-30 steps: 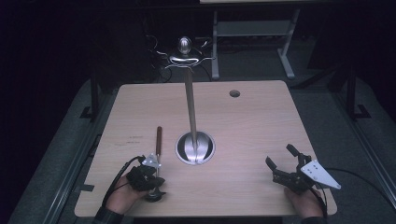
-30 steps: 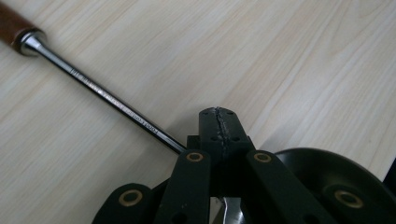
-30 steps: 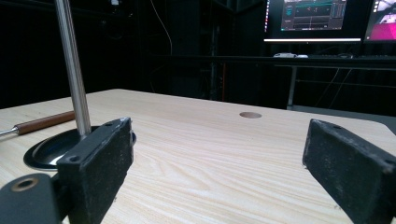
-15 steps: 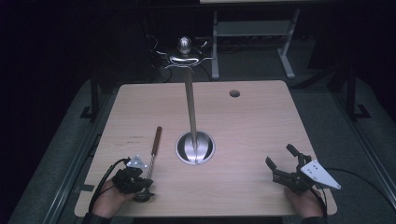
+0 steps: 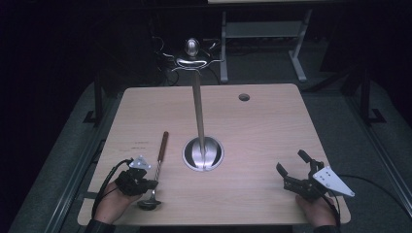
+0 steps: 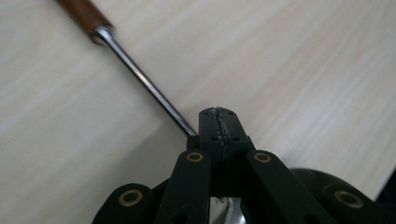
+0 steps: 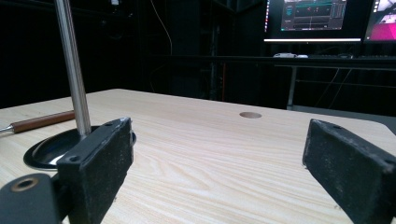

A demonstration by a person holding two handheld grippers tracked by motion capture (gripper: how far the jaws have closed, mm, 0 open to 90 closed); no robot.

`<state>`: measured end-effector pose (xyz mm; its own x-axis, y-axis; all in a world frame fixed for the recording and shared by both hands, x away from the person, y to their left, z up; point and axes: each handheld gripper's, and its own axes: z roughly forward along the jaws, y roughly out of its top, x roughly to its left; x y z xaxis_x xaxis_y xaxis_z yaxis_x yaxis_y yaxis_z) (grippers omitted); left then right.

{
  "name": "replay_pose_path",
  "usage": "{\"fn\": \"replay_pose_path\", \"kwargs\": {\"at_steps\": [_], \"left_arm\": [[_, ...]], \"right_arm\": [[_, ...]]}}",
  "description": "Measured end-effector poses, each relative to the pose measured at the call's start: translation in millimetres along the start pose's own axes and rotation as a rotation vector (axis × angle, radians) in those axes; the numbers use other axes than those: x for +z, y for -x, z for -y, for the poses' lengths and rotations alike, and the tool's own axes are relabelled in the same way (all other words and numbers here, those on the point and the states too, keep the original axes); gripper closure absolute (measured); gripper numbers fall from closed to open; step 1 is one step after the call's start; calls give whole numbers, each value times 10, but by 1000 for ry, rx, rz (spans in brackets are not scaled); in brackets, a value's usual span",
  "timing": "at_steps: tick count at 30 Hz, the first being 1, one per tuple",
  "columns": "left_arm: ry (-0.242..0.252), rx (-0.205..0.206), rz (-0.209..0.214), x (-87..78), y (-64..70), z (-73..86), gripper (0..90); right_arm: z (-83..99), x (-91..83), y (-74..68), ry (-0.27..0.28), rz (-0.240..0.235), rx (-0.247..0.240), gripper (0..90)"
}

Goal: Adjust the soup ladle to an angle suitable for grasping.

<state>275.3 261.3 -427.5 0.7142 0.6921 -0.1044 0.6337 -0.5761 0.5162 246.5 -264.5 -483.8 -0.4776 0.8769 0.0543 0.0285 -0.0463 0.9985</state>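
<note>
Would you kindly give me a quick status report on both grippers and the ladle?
Left gripper shut on ladle shaft, ladle lying on table. Right gripper open, idle. Metal stand beside the ladle, apart from it.

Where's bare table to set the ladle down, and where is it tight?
Free: the wide patch between the stand's base and the right gripper, and the far strip around the hole. Tight: the near left, where the left gripper is shut on the ladle beside the base.
</note>
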Motion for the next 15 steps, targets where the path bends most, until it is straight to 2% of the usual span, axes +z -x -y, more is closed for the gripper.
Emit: {"fn": "replay_pose_path", "kwargs": {"at_steps": [10, 15], "left_arm": [[47, -66, -55, -8, -297, -169, 900], [70, -83, -58, -10, -390, -206, 900]], "right_arm": [[0, 1, 1, 1, -1, 1, 79], [0, 1, 0, 1, -1, 1, 79]]}}
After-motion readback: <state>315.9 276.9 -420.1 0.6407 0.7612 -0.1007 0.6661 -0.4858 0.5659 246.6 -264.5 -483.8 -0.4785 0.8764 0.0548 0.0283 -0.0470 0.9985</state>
